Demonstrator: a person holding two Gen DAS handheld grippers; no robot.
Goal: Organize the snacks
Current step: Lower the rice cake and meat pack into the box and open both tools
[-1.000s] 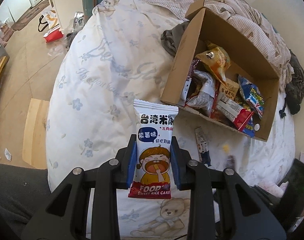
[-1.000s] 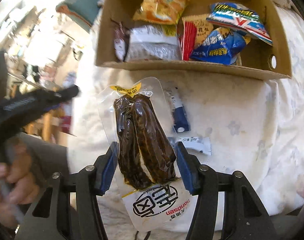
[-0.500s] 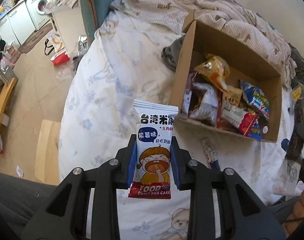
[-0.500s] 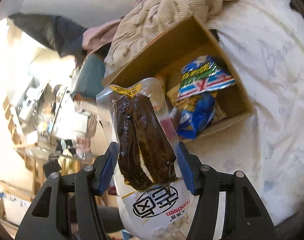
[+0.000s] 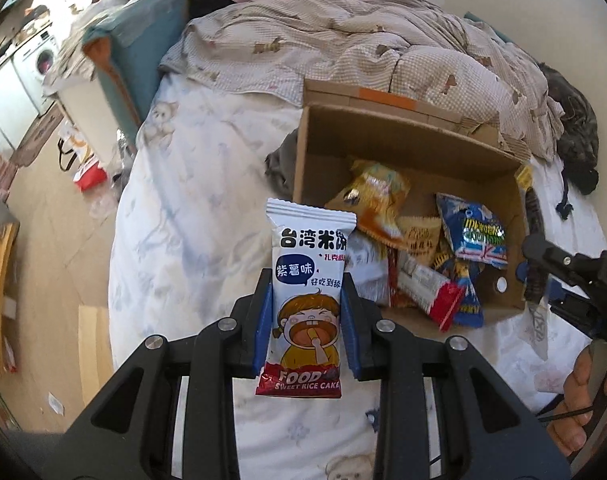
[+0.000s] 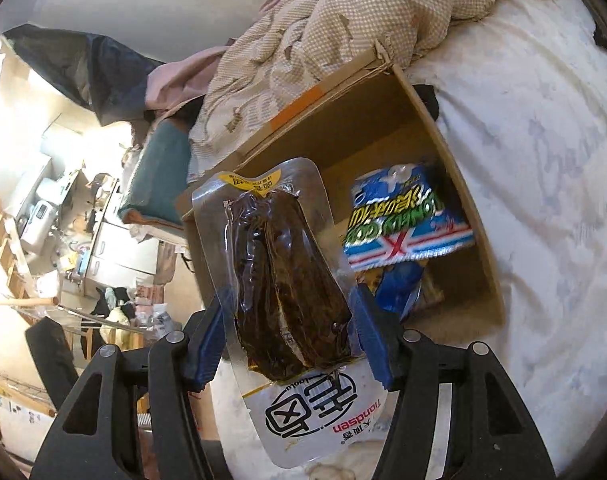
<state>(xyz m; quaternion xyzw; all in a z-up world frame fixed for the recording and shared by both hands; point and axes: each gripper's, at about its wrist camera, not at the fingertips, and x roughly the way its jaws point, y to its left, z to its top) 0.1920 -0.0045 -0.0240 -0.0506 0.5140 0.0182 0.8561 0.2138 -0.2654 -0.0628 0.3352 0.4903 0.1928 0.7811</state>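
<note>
My left gripper [image 5: 305, 286] is shut on a white rice cake packet [image 5: 307, 280] with a cartoon child, held upright over the floral bedsheet, near the front left corner of the open cardboard box [image 5: 387, 140]. In the box lie several snack bags, among them a yellow one [image 5: 379, 196] and a blue one [image 5: 479, 232]. My right gripper [image 6: 289, 300] is shut on a clear vacuum pack of dark brown food [image 6: 287, 280], held over the box [image 6: 383, 120] beside the blue bag [image 6: 403, 220]. A hand [image 5: 583, 392] holds that gripper at the right edge.
A crumpled checked quilt [image 5: 363, 48] lies behind the box and a dark cloth [image 5: 281, 160] against its left wall. A teal headboard [image 5: 143, 48] stands at the bed's far left. The floor at left holds a red bag [image 5: 89, 176] and clutter.
Both grippers rose, keeping their packets. The left view pulled back, so more of the quilt shows. The right gripper rolled and swung from facing the box's front wall to over its end.
</note>
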